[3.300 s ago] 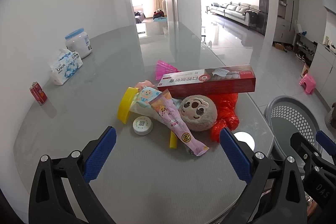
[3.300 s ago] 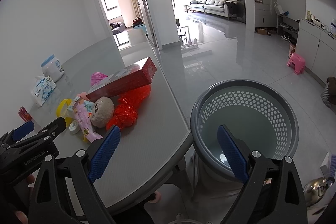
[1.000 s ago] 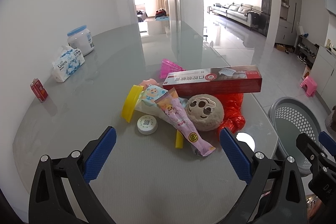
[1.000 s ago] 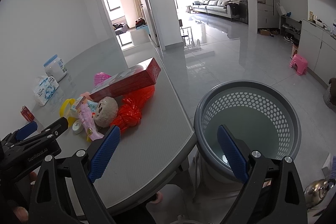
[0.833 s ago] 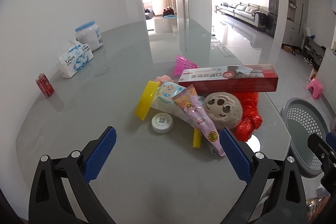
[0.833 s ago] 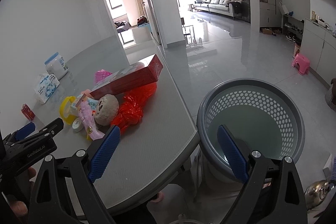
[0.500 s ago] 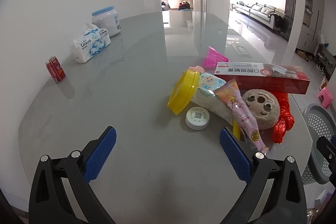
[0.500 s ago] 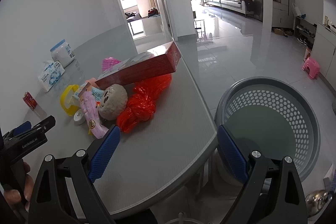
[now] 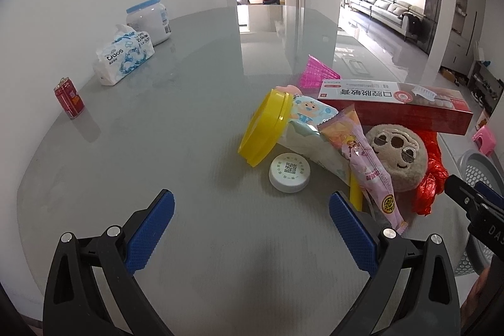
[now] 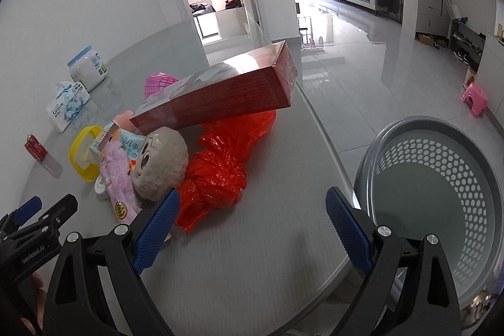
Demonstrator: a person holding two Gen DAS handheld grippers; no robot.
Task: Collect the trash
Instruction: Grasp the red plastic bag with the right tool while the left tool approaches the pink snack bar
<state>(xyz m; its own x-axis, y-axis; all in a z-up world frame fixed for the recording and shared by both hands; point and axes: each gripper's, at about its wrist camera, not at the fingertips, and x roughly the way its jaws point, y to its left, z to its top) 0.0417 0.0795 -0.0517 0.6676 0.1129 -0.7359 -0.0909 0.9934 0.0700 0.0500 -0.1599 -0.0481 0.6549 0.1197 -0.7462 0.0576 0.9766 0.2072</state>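
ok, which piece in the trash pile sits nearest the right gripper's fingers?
The red plastic bag: its crumpled end lies just beside the right gripper's left finger, while the plush toy and red box lie farther back.

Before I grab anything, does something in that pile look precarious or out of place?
Yes. The long red box lies tilted on top of the heap, propped over the red plastic bag and plush toy. The yellow lid stands on edge, leaning against wrappers.
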